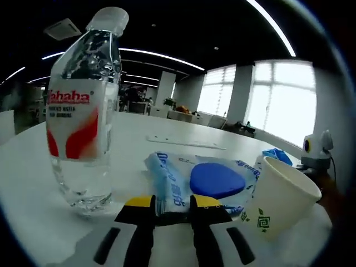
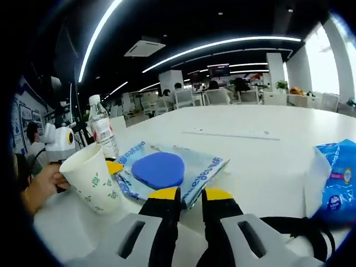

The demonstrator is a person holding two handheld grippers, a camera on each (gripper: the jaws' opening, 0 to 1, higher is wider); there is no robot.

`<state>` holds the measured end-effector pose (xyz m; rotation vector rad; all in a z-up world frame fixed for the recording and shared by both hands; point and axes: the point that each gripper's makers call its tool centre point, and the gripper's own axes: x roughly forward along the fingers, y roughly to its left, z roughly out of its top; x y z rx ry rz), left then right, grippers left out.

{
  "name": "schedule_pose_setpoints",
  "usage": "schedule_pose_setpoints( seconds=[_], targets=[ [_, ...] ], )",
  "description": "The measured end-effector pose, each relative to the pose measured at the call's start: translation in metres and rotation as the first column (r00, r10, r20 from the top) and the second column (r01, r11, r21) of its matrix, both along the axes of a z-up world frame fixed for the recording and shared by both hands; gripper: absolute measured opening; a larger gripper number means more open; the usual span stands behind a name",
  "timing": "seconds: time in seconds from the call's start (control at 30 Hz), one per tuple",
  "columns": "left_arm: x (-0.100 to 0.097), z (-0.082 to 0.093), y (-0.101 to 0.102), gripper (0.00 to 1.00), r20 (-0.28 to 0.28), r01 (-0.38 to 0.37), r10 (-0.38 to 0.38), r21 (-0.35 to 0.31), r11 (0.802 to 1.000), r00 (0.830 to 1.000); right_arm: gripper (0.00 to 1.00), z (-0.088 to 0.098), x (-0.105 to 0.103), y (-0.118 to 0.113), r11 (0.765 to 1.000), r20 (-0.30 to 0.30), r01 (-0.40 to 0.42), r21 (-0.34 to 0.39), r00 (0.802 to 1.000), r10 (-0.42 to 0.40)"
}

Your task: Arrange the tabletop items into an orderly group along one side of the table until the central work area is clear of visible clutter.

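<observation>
Both grippers pinch opposite edges of one blue packet [image 1: 183, 186]: left gripper [image 1: 172, 203] at lower centre of its view, right gripper [image 2: 186, 194] likewise. Beside it tilts a paper cup [image 2: 92, 178]. Farther back, upper left, stands a water bottle [image 1: 83, 117].

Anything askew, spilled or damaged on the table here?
The paper cup leans tilted against the blue wipes pack instead of standing upright. No spill or damage shows. The water bottle stands upright with its cap on.
</observation>
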<state>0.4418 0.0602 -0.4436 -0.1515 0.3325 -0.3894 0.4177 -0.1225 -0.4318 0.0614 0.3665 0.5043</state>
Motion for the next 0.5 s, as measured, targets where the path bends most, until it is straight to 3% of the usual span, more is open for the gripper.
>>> schedule_pose_setpoints(
  seconds=[0.13,0.3,0.5],
  targets=[
    [0.0,-0.001,-0.005,0.12,0.013,0.027,-0.027,0.018,0.999,1.0,0.07,0.001,-0.001,0.006,0.998,0.041,-0.04,-0.039,0.998,0.041],
    [0.002,0.01,-0.01,0.09,0.067,0.053,-0.056,0.05,0.997,0.996,0.06,0.018,-0.002,0.006,0.997,0.135,-0.047,-0.067,0.989,0.056],
    [0.003,0.011,-0.017,0.09,0.069,0.069,-0.073,0.057,0.996,0.995,0.06,0.023,0.001,-0.001,0.997,0.156,-0.039,-0.071,0.987,0.05]
  ],
)
